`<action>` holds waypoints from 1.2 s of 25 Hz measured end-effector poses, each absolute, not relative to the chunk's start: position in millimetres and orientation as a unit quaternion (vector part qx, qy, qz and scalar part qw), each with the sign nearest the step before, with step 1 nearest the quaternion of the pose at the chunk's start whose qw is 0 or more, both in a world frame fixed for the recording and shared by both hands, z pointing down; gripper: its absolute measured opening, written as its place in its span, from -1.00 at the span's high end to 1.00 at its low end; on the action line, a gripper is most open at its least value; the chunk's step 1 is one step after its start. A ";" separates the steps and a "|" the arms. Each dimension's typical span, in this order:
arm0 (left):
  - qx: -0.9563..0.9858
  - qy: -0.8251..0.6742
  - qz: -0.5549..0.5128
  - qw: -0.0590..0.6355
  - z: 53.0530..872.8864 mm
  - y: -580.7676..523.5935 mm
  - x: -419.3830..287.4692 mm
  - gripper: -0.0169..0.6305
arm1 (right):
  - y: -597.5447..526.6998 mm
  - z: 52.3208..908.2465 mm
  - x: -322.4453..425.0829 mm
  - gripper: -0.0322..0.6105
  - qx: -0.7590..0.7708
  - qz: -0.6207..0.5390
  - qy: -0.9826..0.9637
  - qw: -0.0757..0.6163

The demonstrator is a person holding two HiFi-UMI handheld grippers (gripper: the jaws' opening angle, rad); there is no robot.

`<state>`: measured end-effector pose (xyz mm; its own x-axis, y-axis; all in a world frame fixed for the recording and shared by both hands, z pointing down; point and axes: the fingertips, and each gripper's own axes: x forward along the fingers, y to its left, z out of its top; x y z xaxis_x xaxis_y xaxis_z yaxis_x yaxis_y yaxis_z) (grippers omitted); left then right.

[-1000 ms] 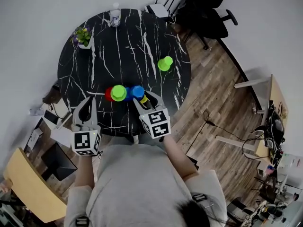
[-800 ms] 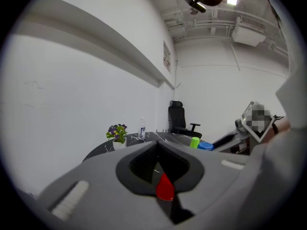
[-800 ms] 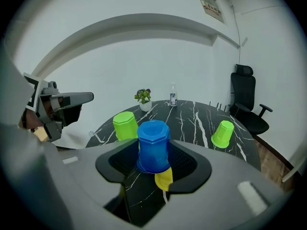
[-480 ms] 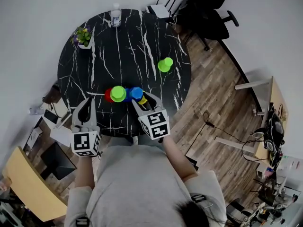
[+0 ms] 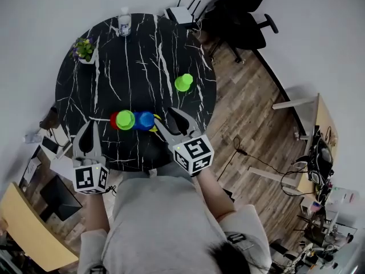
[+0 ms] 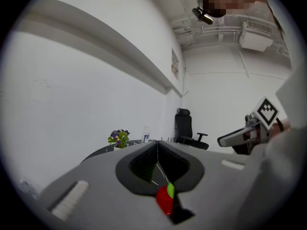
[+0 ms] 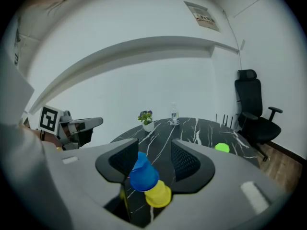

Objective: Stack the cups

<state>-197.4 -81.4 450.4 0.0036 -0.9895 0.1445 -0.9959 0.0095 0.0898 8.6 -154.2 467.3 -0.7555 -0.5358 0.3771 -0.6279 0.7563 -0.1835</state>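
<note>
As you lean over the table (image 5: 137, 56), your left gripper (image 5: 87, 129) sits at its 7 o'clock edge, jaws pressed together on nothing. In its own view the red cup (image 6: 164, 202) shows just below the tips. Far across, a plant (image 5: 84, 49) stands at 10 o'clock and a bottle (image 5: 124, 23) near 12.

The cups lie in a row near 6 o'clock. Red is at the left, with a green cup (image 5: 125, 120) touching it and partly over it. Next comes the blue cup (image 5: 146, 120), and the yellow cup (image 5: 156, 125) peeks out at its right.

Your right gripper (image 5: 169, 120) comes in from 5 o'clock with its jaws wide apart. In its view blue and yellow show in the gap, blue close to one jaw, but neither pad presses on them.

A second green cup (image 5: 183, 83) stands alone at 3 o'clock, well apart from the row.
</note>
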 end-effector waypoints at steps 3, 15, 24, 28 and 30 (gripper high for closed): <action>0.698 -0.711 0.012 0.084 448.6 -86.3 -189.9 0.76 | -197.1 465.0 43.0 0.30 0.351 0.140 -0.912 0.158; 0.624 -0.776 0.018 0.093 449.9 -84.2 -168.0 0.76 | -308.0 584.3 114.6 0.13 0.374 0.194 -0.861 0.284; 0.568 -0.816 0.033 0.103 459.3 -67.4 -155.5 0.76 | -335.3 620.2 97.2 0.14 0.349 0.166 -0.868 0.311; 0.568 -0.816 0.033 0.102 460.8 -67.2 -155.5 0.76 | -327.8 604.2 89.2 0.17 0.339 0.139 -0.881 0.298; 0.574 -0.812 0.033 0.096 459.2 -69.7 -157.4 0.76 | -318.1 586.4 84.6 0.29 0.336 0.132 -0.889 0.281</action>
